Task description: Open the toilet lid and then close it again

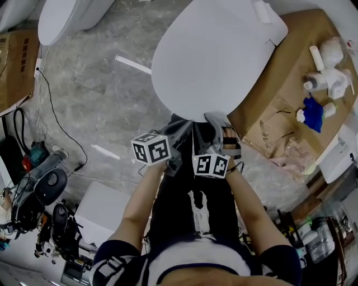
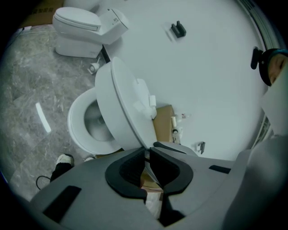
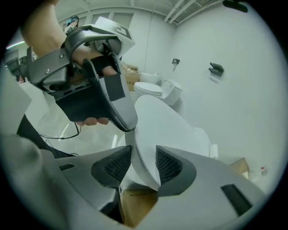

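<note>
The white toilet lid [image 1: 212, 56] stands partly raised over the seat and bowl [image 2: 78, 121]. My left gripper [image 1: 182, 129] grips the lid's front rim. In the left gripper view the rim of the lid [image 2: 119, 108] runs in between the narrow jaws of that gripper [image 2: 147, 155]. My right gripper [image 1: 215, 122] is just beside it at the same rim. In the right gripper view the lid [image 3: 166, 126] passes between its jaws [image 3: 144, 164], which stand wide and do not press on it.
A sheet of cardboard [image 1: 285, 100] with bottles and a blue item [image 1: 313, 111] lies right of the toilet. A second toilet [image 1: 61, 17] stands at the far left. Cables and tools [image 1: 39, 184] and a white box [image 1: 103, 209] are on the floor at left.
</note>
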Tool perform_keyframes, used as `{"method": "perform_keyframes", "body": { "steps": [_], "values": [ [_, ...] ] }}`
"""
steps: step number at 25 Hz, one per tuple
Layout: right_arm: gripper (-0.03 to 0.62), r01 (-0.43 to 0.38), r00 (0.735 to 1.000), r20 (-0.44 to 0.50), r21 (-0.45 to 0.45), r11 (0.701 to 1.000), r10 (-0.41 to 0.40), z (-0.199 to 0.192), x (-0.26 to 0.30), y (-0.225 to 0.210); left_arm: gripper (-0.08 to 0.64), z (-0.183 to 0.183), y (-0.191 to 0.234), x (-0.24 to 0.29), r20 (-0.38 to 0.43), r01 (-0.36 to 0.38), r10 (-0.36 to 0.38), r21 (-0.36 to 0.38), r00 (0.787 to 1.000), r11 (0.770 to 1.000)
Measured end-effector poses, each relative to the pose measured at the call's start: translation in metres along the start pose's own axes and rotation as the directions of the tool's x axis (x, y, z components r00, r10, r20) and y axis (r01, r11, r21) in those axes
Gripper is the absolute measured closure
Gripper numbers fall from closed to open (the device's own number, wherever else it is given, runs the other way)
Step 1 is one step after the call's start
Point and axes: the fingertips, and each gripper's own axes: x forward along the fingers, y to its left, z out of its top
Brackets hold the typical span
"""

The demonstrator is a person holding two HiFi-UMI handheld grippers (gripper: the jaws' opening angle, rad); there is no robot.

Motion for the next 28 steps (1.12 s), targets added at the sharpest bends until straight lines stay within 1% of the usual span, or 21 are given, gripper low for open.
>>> {"method": "perform_keyframes", "body": {
  "steps": [3,5,8,11,18,23,28],
  "values": [
    [0.430,0.007,0.999,0.039,0.038,0.999,-0.008,0.008,-0.014,-0.013,0.518,0.007,-0.017,-0.004,-0.002,0.035,-0.035,0.026,0.999,0.999],
    [0.437,0.010,0.998,0.067,0.052,0.999,-0.014,0.012,-0.023,-0.021,0.518,0.011,-0.029,-0.006,-0.017,0.046,-0.045,0.060,0.999,0.997],
    [0.446,0.008,0.995,0.094,0.071,0.997,-0.015,0.017,-0.033,-0.031,0.518,0.016,-0.041,-0.007,-0.056,0.033,-0.026,0.127,0.998,0.991],
    [0.457,0.019,0.992,0.124,0.104,0.994,-0.032,0.020,-0.042,-0.039,0.529,0.021,-0.053,-0.008,-0.071,0.026,-0.015,0.156,0.997,0.987],
    [0.474,0.035,0.984,0.167,0.178,0.983,-0.065,0.029,-0.063,-0.066,0.545,0.034,-0.081,-0.008,-0.058,0.025,-0.013,0.202,0.998,0.979],
    [0.479,0.036,0.975,0.205,0.232,0.972,-0.085,0.037,-0.077,-0.085,0.545,0.044,-0.102,-0.009,-0.053,0.019,-0.006,0.255,0.999,0.967],
    [0.480,0.048,0.962,0.248,0.271,0.961,-0.118,0.044,-0.091,-0.110,0.546,0.060,-0.129,-0.008,-0.007,0.035,-0.034,0.280,0.999,0.959]
  ]
}}
